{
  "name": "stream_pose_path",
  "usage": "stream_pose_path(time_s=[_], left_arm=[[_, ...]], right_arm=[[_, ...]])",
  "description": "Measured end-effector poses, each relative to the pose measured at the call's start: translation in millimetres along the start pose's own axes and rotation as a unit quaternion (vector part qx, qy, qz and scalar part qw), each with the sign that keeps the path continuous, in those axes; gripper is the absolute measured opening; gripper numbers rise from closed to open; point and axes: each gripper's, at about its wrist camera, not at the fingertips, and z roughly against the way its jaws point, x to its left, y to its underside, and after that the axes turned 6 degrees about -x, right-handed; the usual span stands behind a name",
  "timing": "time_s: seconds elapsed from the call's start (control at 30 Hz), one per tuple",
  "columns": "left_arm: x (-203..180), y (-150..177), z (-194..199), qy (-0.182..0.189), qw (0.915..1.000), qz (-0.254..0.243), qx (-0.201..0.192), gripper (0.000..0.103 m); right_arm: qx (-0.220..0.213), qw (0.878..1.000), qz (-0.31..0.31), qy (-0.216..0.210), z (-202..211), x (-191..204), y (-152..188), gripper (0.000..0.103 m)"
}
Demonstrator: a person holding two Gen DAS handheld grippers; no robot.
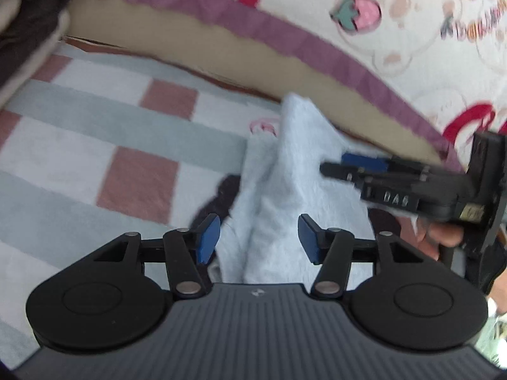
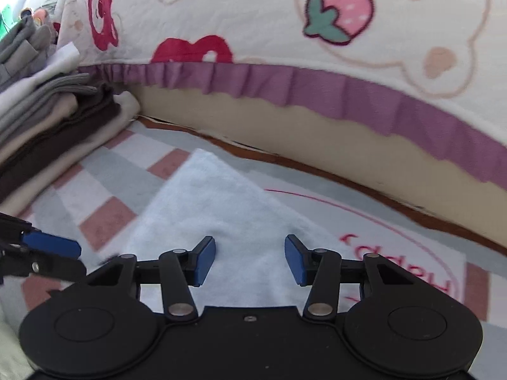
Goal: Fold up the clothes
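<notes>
A light blue fluffy cloth (image 1: pixel 285 174) lies on the checked mat (image 1: pixel 79 145), bunched into a ridge in the left wrist view and flatter in the right wrist view (image 2: pixel 221 209). A dark garment (image 1: pixel 218 199) peeks out under its left edge. My left gripper (image 1: pixel 258 240) is open just above the near end of the cloth, one blue pad on each side of the ridge. My right gripper (image 2: pixel 249 259) is open over the cloth's near edge, gripping nothing. Each gripper shows in the other's view: the right (image 1: pixel 342 166) at the cloth's right side, the left (image 2: pixel 63 256) at the lower left.
A stack of folded grey, brown and cream clothes (image 2: pixel 47 120) stands at the left on the mat (image 2: pixel 120 174). Behind runs a mattress edge with a purple frill (image 2: pixel 317 88) and a strawberry-print cover (image 2: pixel 336 9). A hand (image 1: pixel 443 237) holds the right gripper.
</notes>
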Motion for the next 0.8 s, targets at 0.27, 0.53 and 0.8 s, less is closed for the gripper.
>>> stream_pose_path(time_s=[0.27,0.53,0.8], left_arm=[[-12,-4,-45,-0.15,0.9874,-0.048,-0.019,0.054],[-15,-19,-13,-0.064,0.9927,-0.028,-0.098,0.049],[-35,-48,-66,0.035,0.9947,-0.082,-0.05,0.01]], right_arm=[[0.006,0.995,-0.095,-0.022,-29,-35,1,0.061],[-0.011,0.998,-0.062,-0.021,-5,-20,8,0.064],[0.009,0.999,0.024,-0.045,20,15,19,0.064]])
